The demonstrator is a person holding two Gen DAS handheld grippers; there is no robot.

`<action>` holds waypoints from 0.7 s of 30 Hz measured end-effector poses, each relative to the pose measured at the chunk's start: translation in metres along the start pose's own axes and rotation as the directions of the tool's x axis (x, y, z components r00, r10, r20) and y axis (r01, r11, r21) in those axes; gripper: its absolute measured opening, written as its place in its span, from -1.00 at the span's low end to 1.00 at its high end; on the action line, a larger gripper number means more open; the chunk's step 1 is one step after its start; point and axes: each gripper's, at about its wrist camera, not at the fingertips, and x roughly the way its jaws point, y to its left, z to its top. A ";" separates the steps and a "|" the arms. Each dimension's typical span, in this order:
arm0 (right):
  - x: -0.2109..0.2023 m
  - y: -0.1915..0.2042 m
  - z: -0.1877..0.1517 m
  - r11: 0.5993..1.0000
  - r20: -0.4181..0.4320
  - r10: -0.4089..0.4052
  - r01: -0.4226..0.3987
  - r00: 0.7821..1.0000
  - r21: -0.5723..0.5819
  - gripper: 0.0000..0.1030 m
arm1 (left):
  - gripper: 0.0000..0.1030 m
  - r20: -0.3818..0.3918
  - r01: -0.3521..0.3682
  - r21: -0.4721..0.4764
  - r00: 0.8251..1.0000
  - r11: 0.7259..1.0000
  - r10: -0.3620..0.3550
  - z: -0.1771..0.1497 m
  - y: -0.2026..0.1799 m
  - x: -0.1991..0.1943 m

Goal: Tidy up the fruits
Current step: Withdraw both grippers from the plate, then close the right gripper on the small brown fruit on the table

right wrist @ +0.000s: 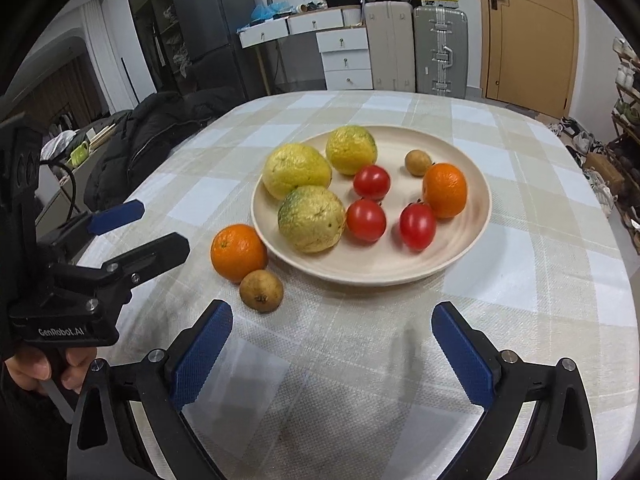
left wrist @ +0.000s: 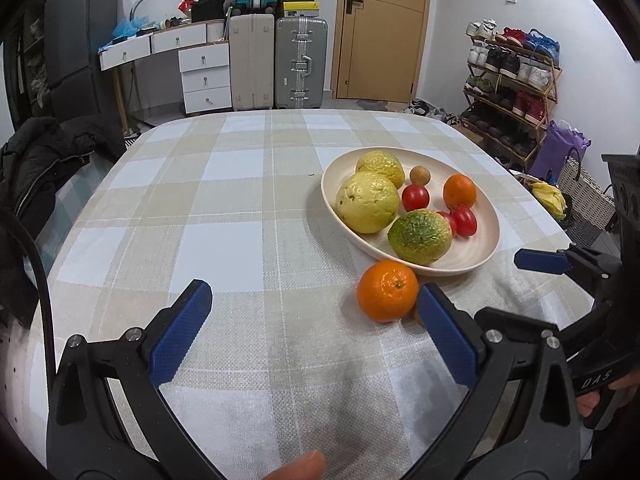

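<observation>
While both tools (left wrist: 314, 320) (right wrist: 332, 338) gape empty, orange (right wrist: 239, 252) beside plate (right wrist: 476, 236): firm, round, rolls; pinch across middle.

From the left wrist cam the small brown fruit (left wrist: 416, 314) is mostly tucked behind the orange (left wrist: 387, 290) and the left gripper (left wrist: 316, 304)'s right pad, so only a sliver peeks out. One of the red tomatoes (left wrist: 447, 220) is half buried behind the greenish citrus (left wrist: 419, 236) on the plate (left wrist: 490, 240). The right gripper (left wrist: 538, 261) gets chopped off by the frame edge, and the shoe rack (left wrist: 512, 92) pairs are too small to tell apart.
</observation>
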 end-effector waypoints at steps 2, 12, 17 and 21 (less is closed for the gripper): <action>0.004 0.002 -0.001 1.000 -0.010 0.019 -0.019 1.000 -0.003 0.87 | 0.98 -0.001 -0.002 -0.004 1.000 1.000 0.002 0.000 0.002 0.000; 0.017 0.025 -0.006 0.993 -0.049 0.088 -0.092 0.995 -0.080 0.34 | 0.98 -0.030 -0.002 -0.036 1.000 0.999 0.001 0.002 0.010 0.006; 0.021 0.031 -0.008 0.992 -0.055 0.091 -0.095 0.994 -0.086 0.14 | 0.98 -0.033 0.001 -0.051 0.999 0.999 -0.002 0.003 0.012 0.006; 0.021 0.031 -0.007 0.992 -0.046 0.099 -0.102 0.994 -0.076 0.07 | 0.98 -0.032 -0.004 -0.046 0.999 0.999 0.003 0.003 0.012 0.007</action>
